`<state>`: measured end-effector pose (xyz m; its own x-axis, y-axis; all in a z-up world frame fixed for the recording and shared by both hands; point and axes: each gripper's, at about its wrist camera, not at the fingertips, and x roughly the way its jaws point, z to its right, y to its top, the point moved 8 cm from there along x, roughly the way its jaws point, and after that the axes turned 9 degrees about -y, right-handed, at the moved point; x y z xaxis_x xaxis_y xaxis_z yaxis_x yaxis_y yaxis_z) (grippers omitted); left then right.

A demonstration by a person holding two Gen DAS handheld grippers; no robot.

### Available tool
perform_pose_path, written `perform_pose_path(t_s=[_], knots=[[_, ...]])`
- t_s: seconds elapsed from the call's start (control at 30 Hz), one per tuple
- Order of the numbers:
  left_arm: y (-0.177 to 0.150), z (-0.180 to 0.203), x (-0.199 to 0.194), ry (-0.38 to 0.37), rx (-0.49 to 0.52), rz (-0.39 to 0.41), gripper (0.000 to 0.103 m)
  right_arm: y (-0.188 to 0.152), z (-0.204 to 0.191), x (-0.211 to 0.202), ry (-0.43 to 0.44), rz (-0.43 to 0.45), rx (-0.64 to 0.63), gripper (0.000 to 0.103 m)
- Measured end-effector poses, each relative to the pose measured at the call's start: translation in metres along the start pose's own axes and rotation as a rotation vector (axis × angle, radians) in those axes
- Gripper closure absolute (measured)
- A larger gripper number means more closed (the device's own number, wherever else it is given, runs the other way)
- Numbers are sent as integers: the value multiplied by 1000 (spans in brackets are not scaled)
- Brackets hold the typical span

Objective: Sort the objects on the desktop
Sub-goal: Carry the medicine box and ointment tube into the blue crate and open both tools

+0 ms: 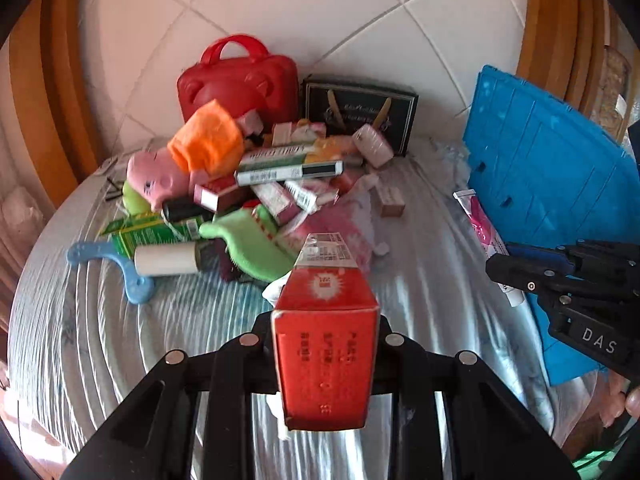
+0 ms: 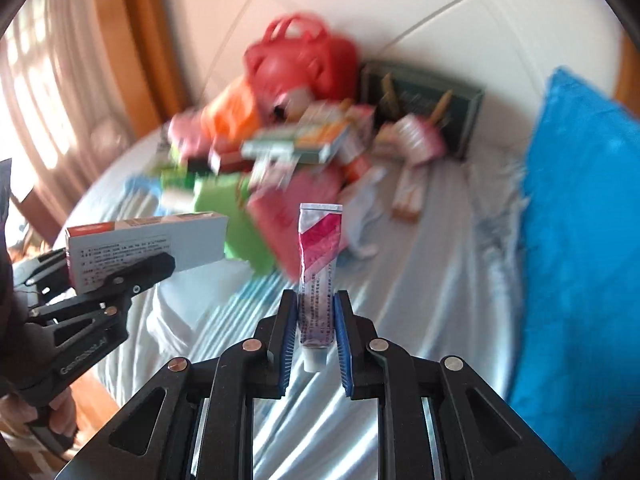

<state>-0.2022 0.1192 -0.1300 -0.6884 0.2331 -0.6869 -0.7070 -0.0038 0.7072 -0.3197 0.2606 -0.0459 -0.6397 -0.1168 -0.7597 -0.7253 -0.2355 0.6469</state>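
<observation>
Where the left claw [image 1: 325,344] closes on it, the red medicine box [image 1: 325,344] is a long carton with an orange-red face, rows of small print and a white label at its far end; from the right wrist view its side is grey-white with dense text [image 2: 148,246]. Its pads press both long sides, so the box stands straight out ahead of the claw, clear of the surface [image 1: 420,280], a round top under a pale striped cloth.

The right claw [image 2: 316,320] grips an ointment tube [image 2: 318,264], white with a magenta diagonal band, crimped end pointing away and cap near the claw's base. The blue-ribbed pads [image 2: 342,344] pinch its lower body, nearly closed, and the tube is clear of the cloth.

Ahead of both claws lies the pile: a red plastic case [image 1: 240,80], a black gift box [image 1: 360,112], an orange cloth [image 1: 206,140], a pink plush toy [image 1: 160,180] and a lint roller [image 1: 168,260]. To the right of the right claw stands a blue crate [image 2: 580,240].
</observation>
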Motion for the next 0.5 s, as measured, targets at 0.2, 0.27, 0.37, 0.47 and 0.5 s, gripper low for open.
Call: perform_pose_path(t_s=[0.2, 0.27, 0.37, 0.47, 0.5], knots=[[64, 67, -39, -46, 123, 167, 78, 36, 48, -82, -89, 178, 94, 84], [82, 90, -48, -75, 157, 210, 78, 45, 67, -109, -127, 228, 127, 84], [111, 131, -63, -127, 212, 282, 78, 52, 103, -146, -201, 292, 178, 84], [140, 179, -79, -174, 271, 347, 78, 52, 146, -178, -271, 332, 244, 84], [151, 197, -85, -196, 288, 366, 78, 50, 163, -189, -303, 343, 265, 84]])
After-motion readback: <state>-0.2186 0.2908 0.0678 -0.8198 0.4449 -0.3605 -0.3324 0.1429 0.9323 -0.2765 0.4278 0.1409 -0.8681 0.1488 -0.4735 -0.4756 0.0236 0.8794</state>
